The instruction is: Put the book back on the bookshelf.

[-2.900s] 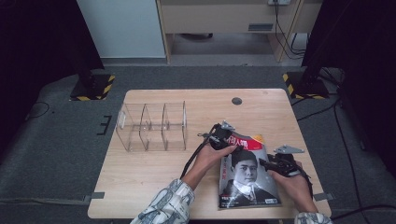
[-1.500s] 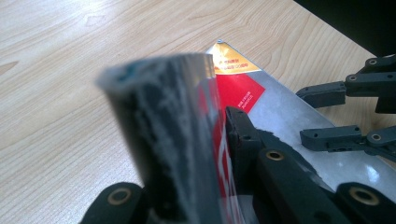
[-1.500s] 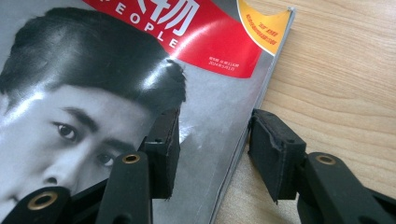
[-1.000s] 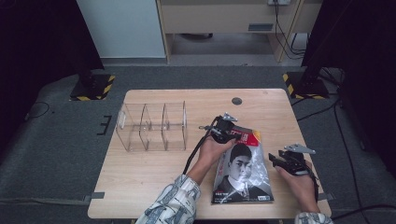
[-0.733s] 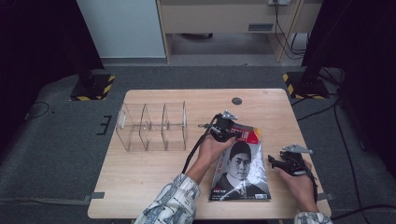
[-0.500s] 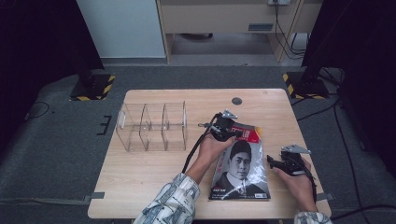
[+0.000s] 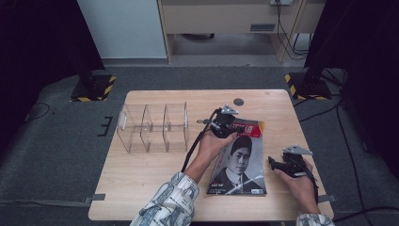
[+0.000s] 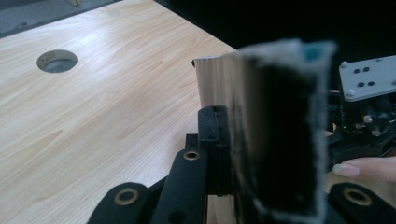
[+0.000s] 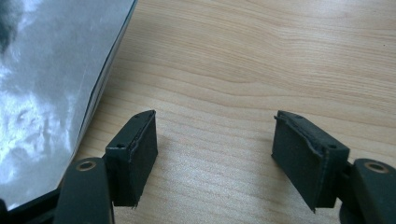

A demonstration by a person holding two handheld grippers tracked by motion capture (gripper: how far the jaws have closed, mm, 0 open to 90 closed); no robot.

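**Two grippers, one magazine lifted at its far edge**

Three clear compartments make up the acrylic organizer (image 7: 153,128), which stands on the wooden table (image 7: 141,188) to the left of the work, apart from the left gripper (image 7: 225,127) and its trailing cable. A round grommet hole (image 7: 238,101) sits in the tabletop just beyond the magazine's far end. Nothing lies between the magazine (image 7: 239,162) and the organizer except bare wood and the person's left forearm in a patterned sleeve (image 7: 171,205).

The magazine lies near the table's front right part, cover up, a portrait on it. Its long axis runs from the person's side away toward the far edge, leaning a little to the right at the top; the red title end points away from the person.

The left gripper has its jaws clamped on the magazine's far left corner; in the left gripper view the page edge (image 8: 280,135) stands between the pads, raised off the wood. The right gripper (image 7: 277,163) rests just right of the magazine; its jaws have just been opening and now stand wide apart over bare table, with nothing between them.
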